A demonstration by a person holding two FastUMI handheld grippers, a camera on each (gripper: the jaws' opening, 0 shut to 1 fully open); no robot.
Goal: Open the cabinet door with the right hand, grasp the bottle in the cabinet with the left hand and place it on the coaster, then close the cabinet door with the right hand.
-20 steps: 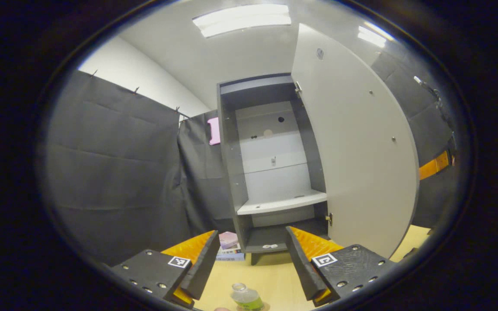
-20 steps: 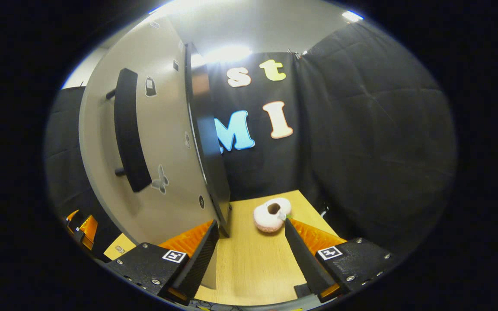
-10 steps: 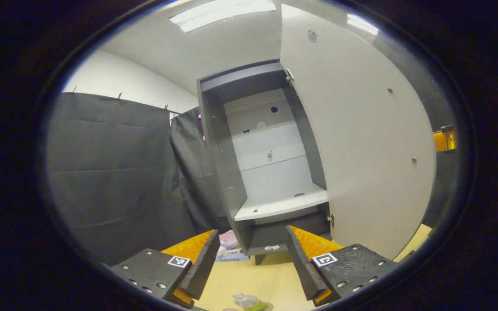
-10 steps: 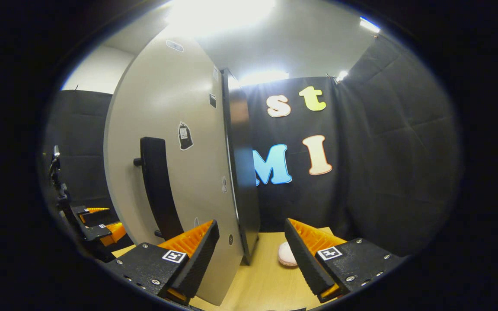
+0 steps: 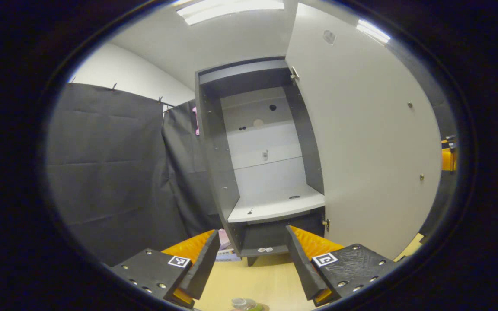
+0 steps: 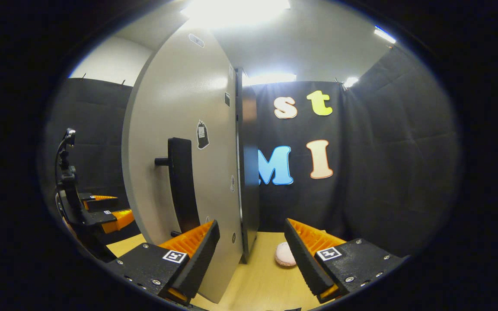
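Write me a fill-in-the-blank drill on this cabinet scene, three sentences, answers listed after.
1. The cabinet door stands ____.
2. The left gripper has its fingers spread and holds ____.
3. In the right gripper view, the dark handle is mounted on the door's ____ face, ahead of the open right gripper.

Missing words: open; nothing; outer

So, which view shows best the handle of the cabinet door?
The right gripper view. It faces the outer side of the cabinet door, where the dark vertical bar handle stands out on its pegs. The left gripper view faces the door's plain inner side, with small fixings but no handle.
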